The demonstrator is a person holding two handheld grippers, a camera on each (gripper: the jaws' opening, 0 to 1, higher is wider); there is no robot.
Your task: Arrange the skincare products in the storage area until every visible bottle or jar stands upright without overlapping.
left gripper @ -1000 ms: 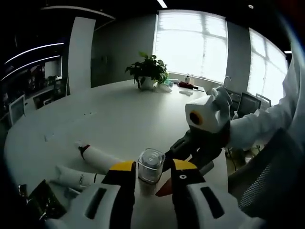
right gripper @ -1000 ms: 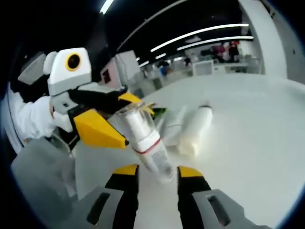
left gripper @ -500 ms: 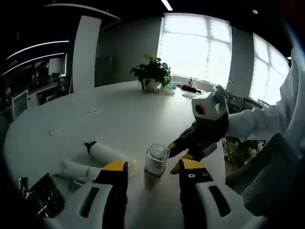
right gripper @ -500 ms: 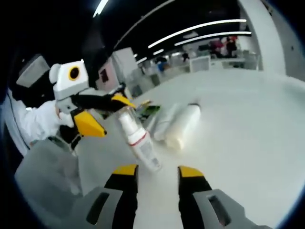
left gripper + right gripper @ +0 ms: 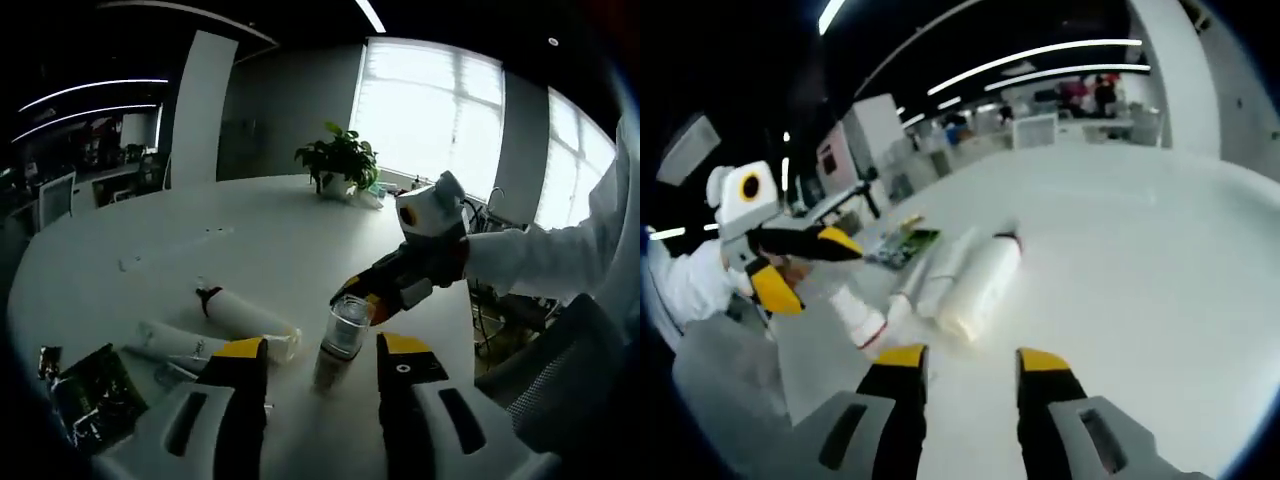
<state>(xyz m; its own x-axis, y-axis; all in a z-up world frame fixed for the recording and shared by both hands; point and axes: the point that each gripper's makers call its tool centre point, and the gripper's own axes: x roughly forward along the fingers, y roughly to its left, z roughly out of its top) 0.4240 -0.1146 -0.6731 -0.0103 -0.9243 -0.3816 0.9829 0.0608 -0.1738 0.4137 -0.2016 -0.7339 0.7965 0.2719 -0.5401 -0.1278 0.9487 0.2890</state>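
The clear-capped bottle [image 5: 345, 340] stood just beyond my left gripper [image 5: 325, 358], whose jaws were released, as were my right gripper's [image 5: 965, 362]. Light, slick plastic, I judged; grip mid-body.

I see a leafy green potted plant [image 5: 343, 163] standing at the far edge of the round white counter [image 5: 150, 235], before tall bright windows [image 5: 430, 115]. A dark green foil packet [image 5: 85, 385] lies flat on my near left.

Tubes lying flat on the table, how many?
2. The red-capped tube and the white tube lie side by side, left of the standing bottle. More may be hidden behind the claws.
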